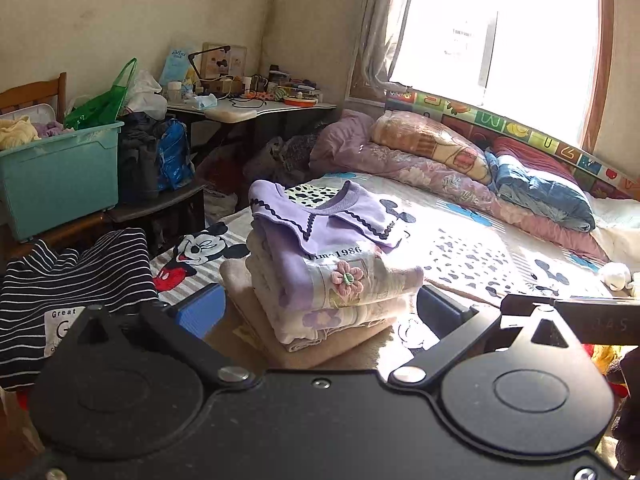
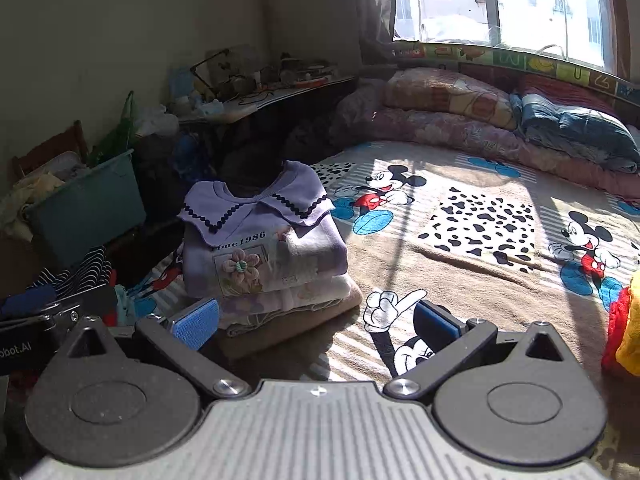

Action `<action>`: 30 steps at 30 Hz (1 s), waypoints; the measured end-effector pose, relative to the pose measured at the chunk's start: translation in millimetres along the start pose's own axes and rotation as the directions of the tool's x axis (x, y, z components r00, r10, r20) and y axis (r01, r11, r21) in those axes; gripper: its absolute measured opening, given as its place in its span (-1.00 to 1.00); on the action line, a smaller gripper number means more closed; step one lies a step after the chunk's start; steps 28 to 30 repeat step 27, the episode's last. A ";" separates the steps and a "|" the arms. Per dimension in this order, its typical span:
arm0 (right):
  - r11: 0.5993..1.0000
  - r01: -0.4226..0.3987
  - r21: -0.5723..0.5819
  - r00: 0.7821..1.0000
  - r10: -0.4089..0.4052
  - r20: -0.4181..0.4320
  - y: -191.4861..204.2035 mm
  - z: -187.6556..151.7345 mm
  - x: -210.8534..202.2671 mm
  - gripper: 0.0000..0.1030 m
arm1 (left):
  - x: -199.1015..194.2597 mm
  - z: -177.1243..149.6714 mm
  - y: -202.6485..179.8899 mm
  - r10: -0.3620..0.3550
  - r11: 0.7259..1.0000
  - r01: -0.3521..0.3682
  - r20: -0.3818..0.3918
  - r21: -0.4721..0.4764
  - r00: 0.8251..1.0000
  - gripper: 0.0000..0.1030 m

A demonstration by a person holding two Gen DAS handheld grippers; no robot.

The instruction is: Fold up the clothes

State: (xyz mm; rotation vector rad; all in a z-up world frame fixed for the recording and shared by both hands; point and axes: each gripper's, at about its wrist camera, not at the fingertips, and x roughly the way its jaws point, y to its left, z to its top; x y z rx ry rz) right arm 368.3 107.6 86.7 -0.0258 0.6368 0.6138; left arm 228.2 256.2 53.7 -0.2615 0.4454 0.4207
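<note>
A stack of folded clothes (image 1: 320, 292) (image 2: 268, 276) rests on the bed, topped by a folded lilac top (image 1: 332, 248) (image 2: 256, 236) with a wavy-trimmed collar and a pink flower patch. My left gripper (image 1: 320, 312) is open, its fingers standing either side of the stack's near end without touching it. My right gripper (image 2: 316, 322) is also open, just in front of the stack's near right corner, holding nothing. A black-and-white striped garment (image 1: 68, 280) (image 2: 80, 272) lies at the left edge of the bed.
The bed is covered by a cartoon-mouse blanket (image 2: 460, 240) (image 1: 460, 248). Rolled quilts and pillows (image 1: 460, 160) (image 2: 480, 120) line the window side. A teal bin of clothes (image 1: 56, 176) (image 2: 88, 204) and a cluttered desk (image 1: 248, 104) stand at left. Red and yellow cloth (image 2: 624, 328) lies at right.
</note>
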 end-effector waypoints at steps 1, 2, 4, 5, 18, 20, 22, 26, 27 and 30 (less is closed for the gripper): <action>1.000 0.002 -0.003 1.000 -0.002 -0.003 2.7 -1.1 -3.3 0.99 | -2.9 0.5 -0.9 0.019 1.000 -0.019 -0.007 0.002 1.000 1.00; 1.000 0.008 -0.008 1.000 -0.008 -0.005 5.5 -2.0 -6.1 0.99 | -5.9 0.7 -2.0 0.042 0.999 -0.042 -0.006 0.012 0.999 1.00; 0.999 0.027 -0.022 1.000 -0.027 -0.002 11.4 -4.6 -11.6 0.99 | -11.0 -1.7 -5.5 0.091 0.994 -0.090 0.000 0.058 0.996 1.00; 0.999 0.028 -0.029 1.000 -0.029 -0.005 15.2 -6.0 -14.4 0.99 | -12.5 -3.6 -7.0 0.104 0.992 -0.103 -0.004 0.076 0.995 1.00; 0.998 0.056 -0.024 0.998 -0.057 -0.034 46.6 -24.5 -28.7 0.99 | -28.6 -12.9 5.9 0.149 0.984 -0.146 -0.023 0.104 0.989 0.99; 0.998 0.070 -0.008 0.997 -0.070 -0.029 46.2 -27.4 -32.5 0.99 | -29.8 -13.1 8.2 0.128 0.987 -0.125 -0.029 0.098 0.991 0.99; 0.997 0.081 0.005 0.996 -0.081 -0.027 45.0 -29.4 -35.4 0.99 | -31.2 -13.9 8.1 0.110 0.989 -0.106 -0.033 0.102 0.993 0.99; 0.995 0.101 0.011 0.995 -0.101 -0.026 45.4 -32.0 -40.6 0.99 | -34.9 -15.9 6.1 0.097 0.988 -0.094 -0.022 0.118 0.995 0.99; 0.994 0.104 0.013 0.994 -0.104 -0.024 44.7 -32.9 -42.3 0.99 | -36.6 -16.5 6.4 0.091 0.989 -0.088 -0.017 0.120 0.996 0.99; 0.994 0.104 0.013 0.994 -0.104 -0.024 44.7 -32.9 -42.3 0.99 | -36.6 -16.5 6.4 0.091 0.989 -0.088 -0.017 0.120 0.996 0.99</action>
